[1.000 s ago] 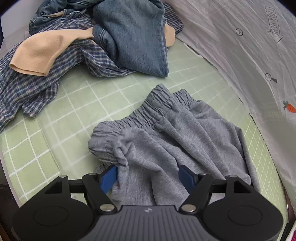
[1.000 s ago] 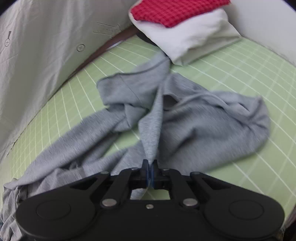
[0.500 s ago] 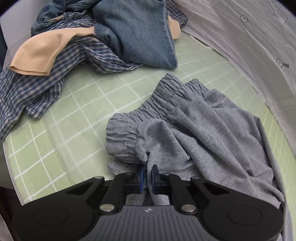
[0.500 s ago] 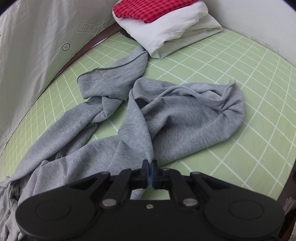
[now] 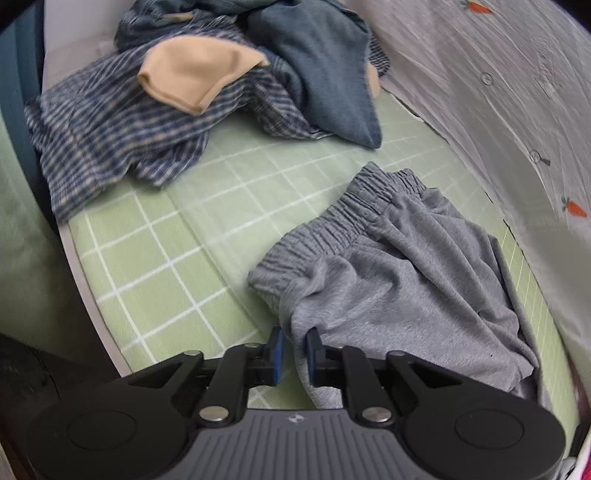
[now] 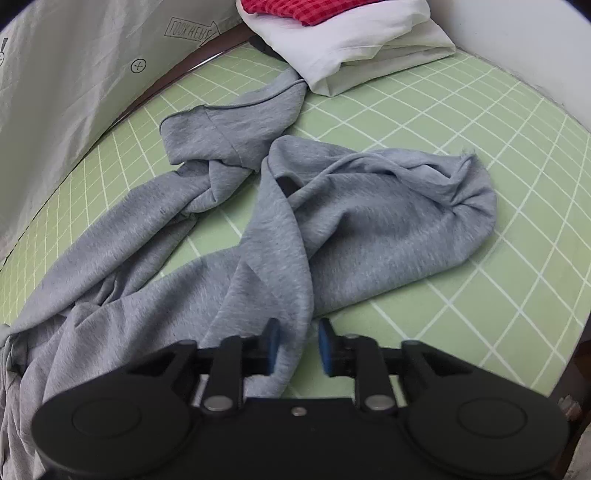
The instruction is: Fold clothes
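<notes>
Left gripper points down at the near edge of the grey pants, its blue pads a little apart. Its jaws have just been opening, and a fold of the pants' cloth stands between the pads, by the right one, without being pressed. The pants lie crumpled on the green checked mat, their gathered waistband turned toward the far pile. That pile, at the mat's far end and well apart from the pants, holds a plaid shirt, a tan garment on top of it and jeans beside that. A white sheet with small carrot prints rises along the right side.

Right gripper also points down, with its pads spread wider. Its jaws have just been opening too; a ridge of the pants runs up between the pads, nearer the left one, and neither pad squeezes it. From here the two legs sprawl across the mat, one twisted toward the sheet on the left, the other bunched on the right. At the far end a folded white cloth carries a red checked one, and one leg's end touches the white cloth.
</notes>
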`<action>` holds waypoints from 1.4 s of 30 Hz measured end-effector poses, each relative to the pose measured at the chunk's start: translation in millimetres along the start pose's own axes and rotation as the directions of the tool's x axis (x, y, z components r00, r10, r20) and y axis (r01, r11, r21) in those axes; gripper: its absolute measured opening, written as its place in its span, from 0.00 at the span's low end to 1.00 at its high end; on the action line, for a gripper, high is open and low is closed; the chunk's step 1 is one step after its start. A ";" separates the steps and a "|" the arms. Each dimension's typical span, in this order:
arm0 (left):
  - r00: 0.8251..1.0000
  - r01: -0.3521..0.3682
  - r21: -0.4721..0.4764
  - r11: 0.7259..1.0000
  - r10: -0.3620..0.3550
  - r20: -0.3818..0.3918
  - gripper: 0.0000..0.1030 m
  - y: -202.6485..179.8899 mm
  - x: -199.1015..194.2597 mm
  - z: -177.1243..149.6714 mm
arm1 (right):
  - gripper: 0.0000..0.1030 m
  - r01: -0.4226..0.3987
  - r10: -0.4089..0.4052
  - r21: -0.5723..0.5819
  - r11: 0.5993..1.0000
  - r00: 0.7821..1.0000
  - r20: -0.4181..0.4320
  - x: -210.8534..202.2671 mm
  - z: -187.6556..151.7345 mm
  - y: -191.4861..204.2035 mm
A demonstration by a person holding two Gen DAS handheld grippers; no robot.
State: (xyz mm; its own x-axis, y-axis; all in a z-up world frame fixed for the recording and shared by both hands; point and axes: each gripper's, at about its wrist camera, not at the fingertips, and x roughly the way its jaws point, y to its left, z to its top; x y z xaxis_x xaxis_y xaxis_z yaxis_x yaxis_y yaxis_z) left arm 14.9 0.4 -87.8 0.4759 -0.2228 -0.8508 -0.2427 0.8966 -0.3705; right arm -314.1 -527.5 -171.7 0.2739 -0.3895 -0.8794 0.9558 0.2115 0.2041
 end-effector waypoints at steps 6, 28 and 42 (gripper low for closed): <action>1.000 -0.025 -0.020 0.999 0.025 0.005 0.51 -6.7 11.0 5.0 | 0.60 0.016 -0.015 -0.014 1.000 0.999 0.052 -0.8 11.4 7.3; 0.986 -0.158 0.129 0.979 0.164 -0.033 0.15 -63.4 56.6 15.6 | 0.15 -0.042 0.046 -0.168 0.985 0.999 0.020 59.2 70.1 55.7; 0.977 -0.214 0.136 0.967 0.208 0.053 0.15 -112.5 102.5 64.5 | 0.14 -0.216 0.222 -0.399 0.891 0.975 -0.031 161.4 161.6 264.7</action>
State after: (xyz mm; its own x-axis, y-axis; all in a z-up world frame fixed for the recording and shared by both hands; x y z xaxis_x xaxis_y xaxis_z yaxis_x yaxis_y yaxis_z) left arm 145.5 -98.6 -109.3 0.4592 -0.0103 -0.8883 -0.2215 0.9670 -0.1257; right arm 0.4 -679.2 -190.1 0.4756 -0.3048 -0.8252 0.7504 0.6301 0.1998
